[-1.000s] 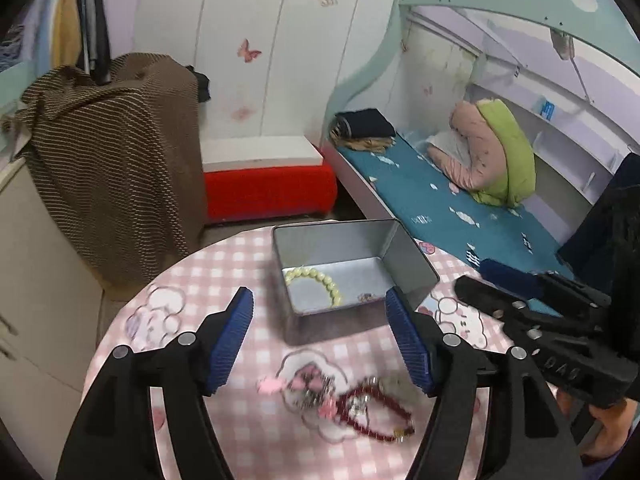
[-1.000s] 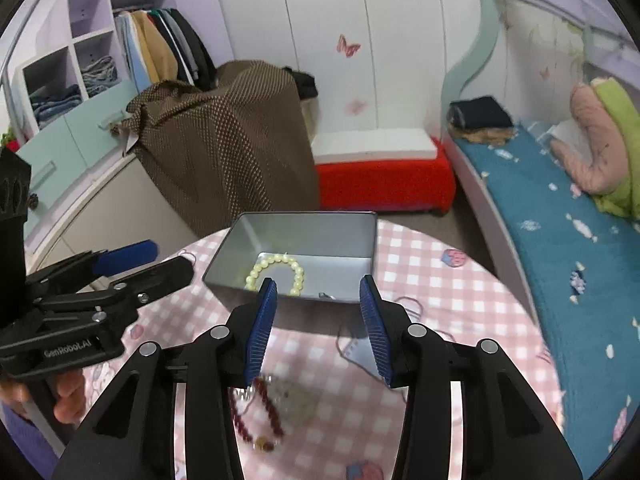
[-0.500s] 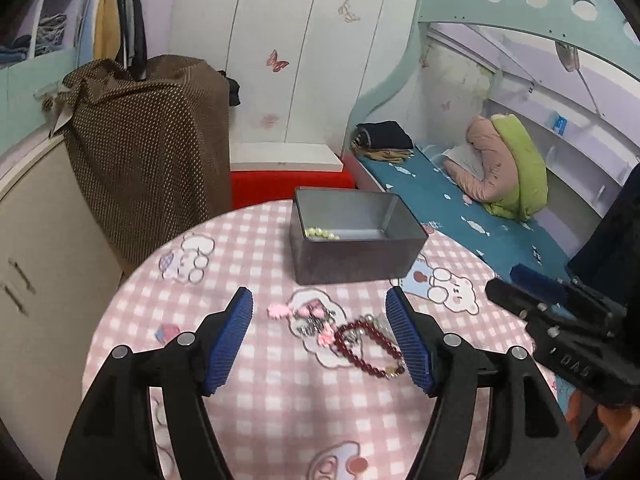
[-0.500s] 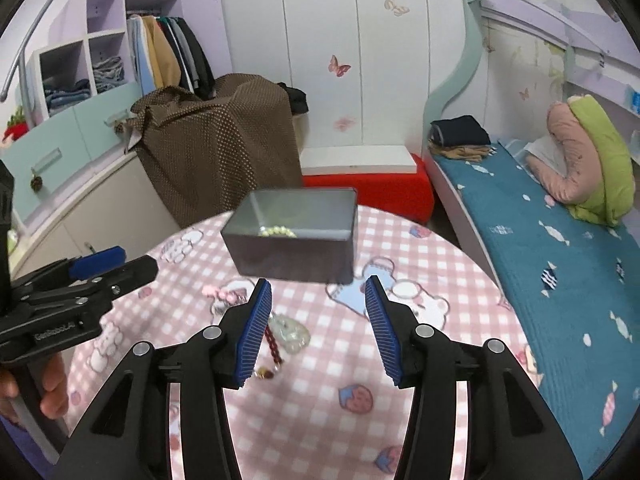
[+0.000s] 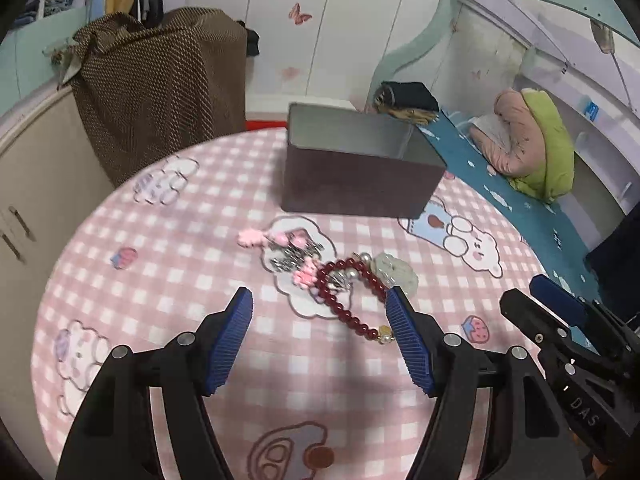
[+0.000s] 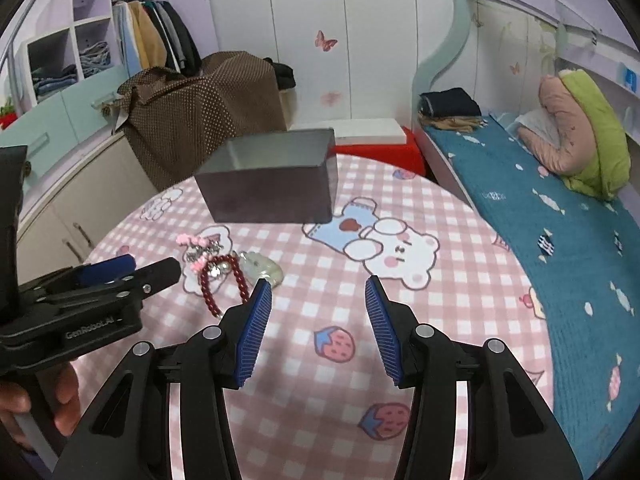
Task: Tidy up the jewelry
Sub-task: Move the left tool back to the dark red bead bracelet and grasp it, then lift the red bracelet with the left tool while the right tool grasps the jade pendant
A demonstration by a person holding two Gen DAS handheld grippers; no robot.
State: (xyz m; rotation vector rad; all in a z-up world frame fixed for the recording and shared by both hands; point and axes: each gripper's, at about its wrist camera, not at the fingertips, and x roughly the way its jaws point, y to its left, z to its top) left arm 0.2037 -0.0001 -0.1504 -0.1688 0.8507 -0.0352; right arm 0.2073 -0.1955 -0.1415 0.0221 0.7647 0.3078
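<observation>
Jewelry lies in a tangle on the pink checked table (image 5: 168, 264), in front of the grey metal box (image 5: 352, 178). In the left wrist view the dark red bead bracelet (image 5: 352, 300) overlaps a pink charm piece (image 5: 288, 252) with silvery chains and touches a pale green pendant (image 5: 394, 274). The left gripper (image 5: 320, 336) hangs above the near end of the bracelet, jaws wide apart and holding nothing. The risk here is the snarl: closing on the beads could drag the chains and pendant along, or a pad could pin only one bead and let the strand slip out (round beads roll easily). The right gripper (image 5: 560, 312) sits close at the right edge, so the two could knock together.

In the right wrist view the right gripper (image 6: 318, 328) has its jaws moderately apart, empty, over bare cloth just right of the bracelet (image 6: 222, 280) and pendant (image 6: 262, 268). The left gripper (image 6: 120, 276) reaches in from the left, held by a hand (image 6: 40, 412). The box (image 6: 272, 188) stands well beyond the pile; a carried piece dangling low could catch its near wall and drop outside.
</observation>
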